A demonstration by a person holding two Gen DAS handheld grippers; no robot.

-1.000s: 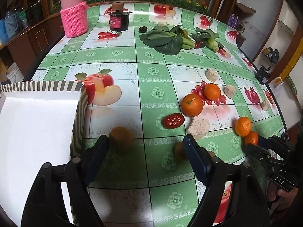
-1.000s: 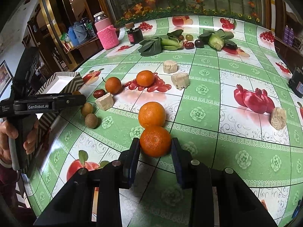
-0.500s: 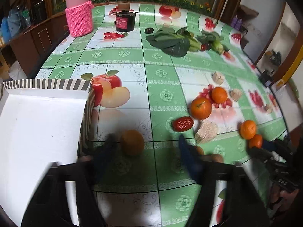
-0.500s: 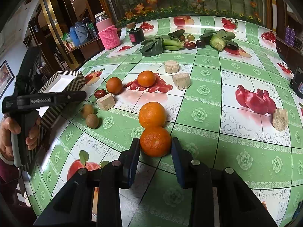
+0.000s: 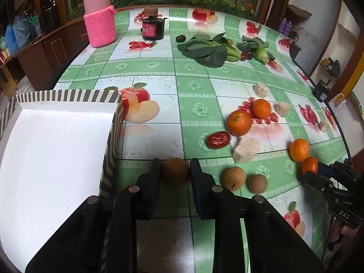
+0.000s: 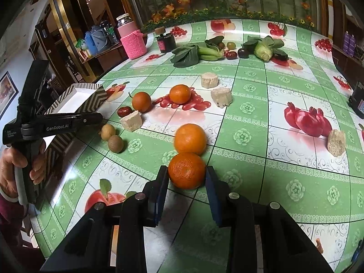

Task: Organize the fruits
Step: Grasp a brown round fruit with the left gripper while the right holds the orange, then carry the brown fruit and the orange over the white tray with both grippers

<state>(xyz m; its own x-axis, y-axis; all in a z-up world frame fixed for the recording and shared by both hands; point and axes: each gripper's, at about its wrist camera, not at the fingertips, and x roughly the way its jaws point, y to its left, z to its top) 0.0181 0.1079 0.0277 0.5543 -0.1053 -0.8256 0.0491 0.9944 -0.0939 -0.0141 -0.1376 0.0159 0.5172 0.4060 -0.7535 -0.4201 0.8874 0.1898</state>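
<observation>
Left claw point(image 5: 175, 173) has just been closing and is now pinching the brown fruit point(image 5: 175, 174) beside the striped box point(image 5: 68, 95), near the bench's left edge. Right claw point(image 6: 187, 177) is gripping a tangerine point(image 6: 187, 170). Both are round, so either could be squirting out and rolling off.

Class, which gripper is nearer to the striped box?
Left. The left gripper grips a brown fruit right beside the striped box; the right gripper holds an orange farther away.
</observation>
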